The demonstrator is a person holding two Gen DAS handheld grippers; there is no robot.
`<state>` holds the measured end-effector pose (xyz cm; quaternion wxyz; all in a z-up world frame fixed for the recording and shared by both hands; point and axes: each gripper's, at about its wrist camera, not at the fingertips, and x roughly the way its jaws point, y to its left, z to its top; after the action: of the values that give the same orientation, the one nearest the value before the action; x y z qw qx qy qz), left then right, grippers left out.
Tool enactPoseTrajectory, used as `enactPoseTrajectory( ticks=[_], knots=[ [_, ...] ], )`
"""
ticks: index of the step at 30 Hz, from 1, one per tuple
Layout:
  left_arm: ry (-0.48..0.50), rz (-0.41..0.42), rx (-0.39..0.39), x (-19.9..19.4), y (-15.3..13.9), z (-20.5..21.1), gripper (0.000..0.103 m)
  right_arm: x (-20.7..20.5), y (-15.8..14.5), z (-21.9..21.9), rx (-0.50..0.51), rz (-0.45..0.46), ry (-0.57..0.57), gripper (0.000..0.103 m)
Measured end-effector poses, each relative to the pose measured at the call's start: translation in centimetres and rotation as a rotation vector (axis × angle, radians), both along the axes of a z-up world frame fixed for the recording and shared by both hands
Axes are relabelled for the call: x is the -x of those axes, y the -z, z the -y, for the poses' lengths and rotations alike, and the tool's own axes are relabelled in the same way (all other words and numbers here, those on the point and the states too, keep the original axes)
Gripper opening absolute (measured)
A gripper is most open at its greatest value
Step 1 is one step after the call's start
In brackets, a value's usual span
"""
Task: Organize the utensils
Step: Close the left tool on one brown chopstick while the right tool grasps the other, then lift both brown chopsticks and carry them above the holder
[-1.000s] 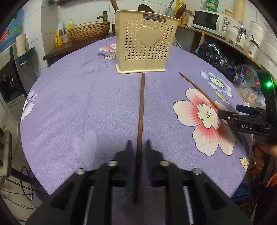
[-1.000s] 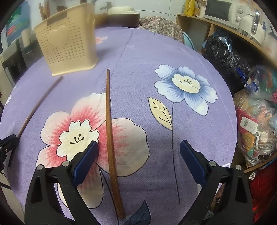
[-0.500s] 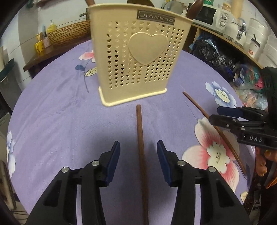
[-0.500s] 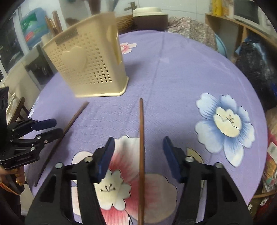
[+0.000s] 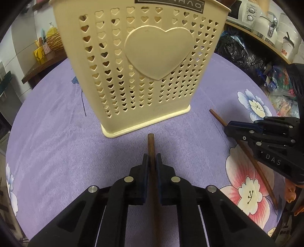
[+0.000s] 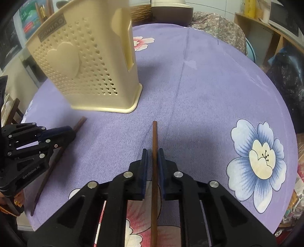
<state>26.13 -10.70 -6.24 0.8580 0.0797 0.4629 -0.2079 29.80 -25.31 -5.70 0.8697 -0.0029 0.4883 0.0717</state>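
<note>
Two long dark wooden chopsticks lie on the purple flowered tablecloth [image 5: 57, 133] in front of a cream perforated utensil holder [image 5: 152, 66] with a heart on its face. My left gripper [image 5: 152, 161] is shut on the left chopstick [image 5: 151, 144], whose tip pokes out towards the holder's base. My right gripper [image 6: 153, 157] has its jaws drawn in on the right chopstick [image 6: 154, 136], gripping it near its far end. The utensil holder [image 6: 85, 66] stands upright to the left in the right wrist view. Each gripper shows from the side in the other's view: right gripper [image 5: 227, 129], left gripper [image 6: 70, 131].
Wooden utensil handles stick up behind the holder's rim. A shelf with a microwave [image 5: 248, 13] and white pots runs along the right, with bags [image 5: 243, 55] below it. A woven basket [image 5: 55, 41] sits on a side table at the left. A patterned cloth [image 6: 218, 32] lies beyond the table.
Both grippers slid forward along their chopsticks towards the holder and closed from wide open onto the sticks. The holder now looms much nearer in both views.
</note>
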Motion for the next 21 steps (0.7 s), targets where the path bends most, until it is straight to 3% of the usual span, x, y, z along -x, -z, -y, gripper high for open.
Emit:
enactPoseTrajectory(
  ticks=[5, 11, 21],
  knots=[
    [-0.004, 0.016, -0.008, -0.1, 0.0, 0.6, 0.008, -0.3, 0.1, -0.2, 0.015, 0.002, -0.010, 0.006],
    [-0.013, 0.063, 0.033, 0.8, -1.6, -0.3, 0.008, 1.1, -1.7, 0.7, -0.077, 0.052, 0.000, 0.006],
    [-0.015, 0.269, 0.223, 6.5, -10.9, -4.5, 0.008, 7.9, -10.6, 3.0, -0.246, 0.265, -0.024, 0.006]
  ],
)
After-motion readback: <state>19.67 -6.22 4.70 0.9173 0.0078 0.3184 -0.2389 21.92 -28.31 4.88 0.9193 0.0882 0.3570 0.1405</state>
